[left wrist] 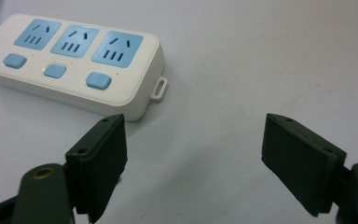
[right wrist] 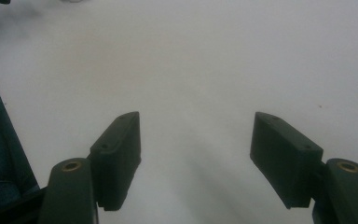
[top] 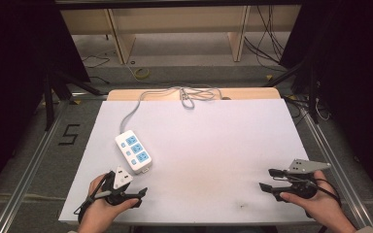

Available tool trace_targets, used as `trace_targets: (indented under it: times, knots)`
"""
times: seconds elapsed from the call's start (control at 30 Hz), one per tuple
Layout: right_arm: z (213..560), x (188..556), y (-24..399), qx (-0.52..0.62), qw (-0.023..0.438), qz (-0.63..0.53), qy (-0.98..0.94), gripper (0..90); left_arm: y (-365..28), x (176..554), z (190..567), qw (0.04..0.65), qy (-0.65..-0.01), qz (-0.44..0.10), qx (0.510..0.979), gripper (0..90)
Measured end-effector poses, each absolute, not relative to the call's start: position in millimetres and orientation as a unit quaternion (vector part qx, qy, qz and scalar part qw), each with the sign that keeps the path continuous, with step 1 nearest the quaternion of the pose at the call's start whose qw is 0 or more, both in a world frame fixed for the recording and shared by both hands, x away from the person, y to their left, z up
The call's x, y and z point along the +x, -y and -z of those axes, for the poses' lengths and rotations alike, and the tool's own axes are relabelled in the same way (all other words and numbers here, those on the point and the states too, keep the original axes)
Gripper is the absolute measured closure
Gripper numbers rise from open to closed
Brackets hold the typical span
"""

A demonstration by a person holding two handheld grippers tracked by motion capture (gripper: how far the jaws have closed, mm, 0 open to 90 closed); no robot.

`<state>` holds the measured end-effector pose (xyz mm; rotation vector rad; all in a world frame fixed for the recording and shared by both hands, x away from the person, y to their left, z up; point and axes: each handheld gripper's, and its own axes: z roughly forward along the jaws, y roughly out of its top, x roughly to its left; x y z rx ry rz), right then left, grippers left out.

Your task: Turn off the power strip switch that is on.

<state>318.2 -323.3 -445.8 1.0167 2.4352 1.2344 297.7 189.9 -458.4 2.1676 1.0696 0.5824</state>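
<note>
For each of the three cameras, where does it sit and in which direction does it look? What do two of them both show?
High view: above the person's side, looking forward and down on the white table; both hands with the left gripper and right gripper.
Left gripper view: on the left gripper, looking along its open jaws at the power strip.
Right gripper view: on the right gripper, open jaws over bare table.
Shared: the power strip, in the high and left gripper views.

The power strip [left wrist: 70, 65] at the upper left of the left gripper view looks like smooth, slightly glossy white plastic with matt blue socket faces and buttons. The bench [top: 213, 145] has a matt, pale sheet surface, faintly scuffed. Each gripper's jaws look like matt black plastic, with small brass-coloured inserts.
</note>
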Motion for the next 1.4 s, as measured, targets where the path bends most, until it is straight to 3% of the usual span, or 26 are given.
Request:
trace_targets:
  times: [0.23,0.4,0.43,0.47,0.63,1.4]
  knots:
    - [445,318,322,0.346,0.114,-0.421,-0.831,33.7,-192,297,456,0.321,-0.411,-0.229,0.822,28.3]
    - [445,318,322,0.346,0.113,-0.42,-0.831,33.7,-196,300,450,0.33,-0.439,-0.235,0.802,59.7]
    - [445,318,322,0.346,0.113,-0.42,-0.831,33.7,-196,301,448,0.331,-0.44,-0.238,0.8,59.7]
    - [445,318,322,0.346,0.114,-0.421,-0.831,33.7,-196,302,446,0.331,-0.447,-0.242,0.795,70.5]
    - [446,318,321,0.346,0.113,-0.42,-0.831,33.7,-198,312,440,0.307,-0.471,-0.249,0.789,89.4]
    - [446,319,320,0.346,0.111,-0.414,-0.835,33.7,-208,342,434,0.275,-0.525,-0.242,0.768,89.8]
